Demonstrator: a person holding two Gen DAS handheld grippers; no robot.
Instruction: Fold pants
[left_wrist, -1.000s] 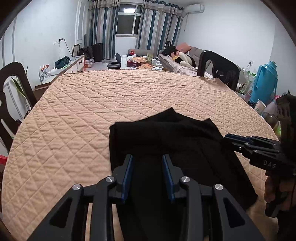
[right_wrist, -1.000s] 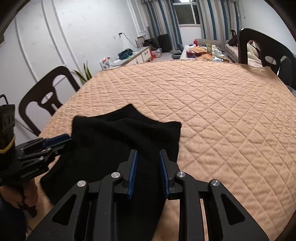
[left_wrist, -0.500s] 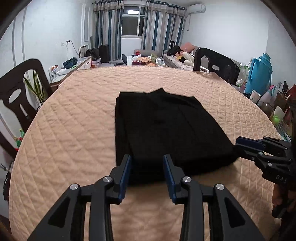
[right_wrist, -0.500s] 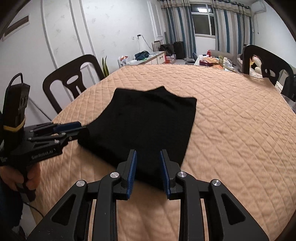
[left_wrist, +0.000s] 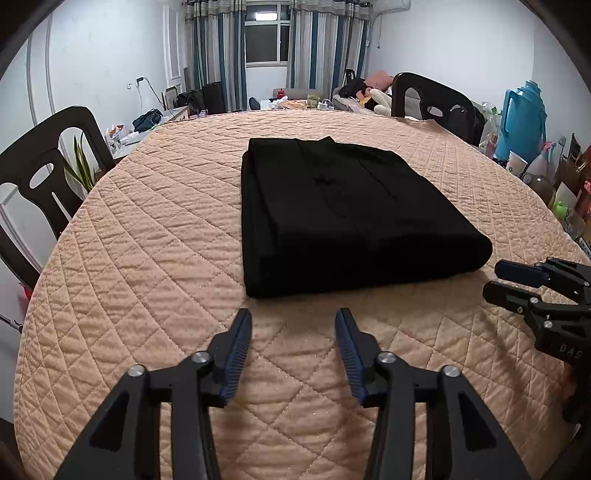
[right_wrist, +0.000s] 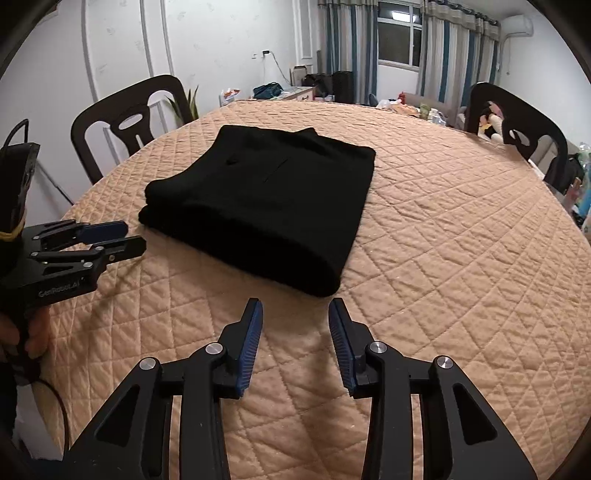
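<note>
Folded black fabric pants (left_wrist: 343, 214) lie flat on the round, peach quilted tabletop (left_wrist: 147, 258).
Both claws sit just short of the near fold — the left claw (left_wrist: 293, 328) and right claw (right_wrist: 295, 319) have just been opening, jaws spread, nothing between them.

We see a round table (left_wrist: 147, 258) under a quilted peach cover (right_wrist: 461, 240); folded black pants (left_wrist: 343, 218) lie flat on it, toward twelve o'clock of centre.
</note>
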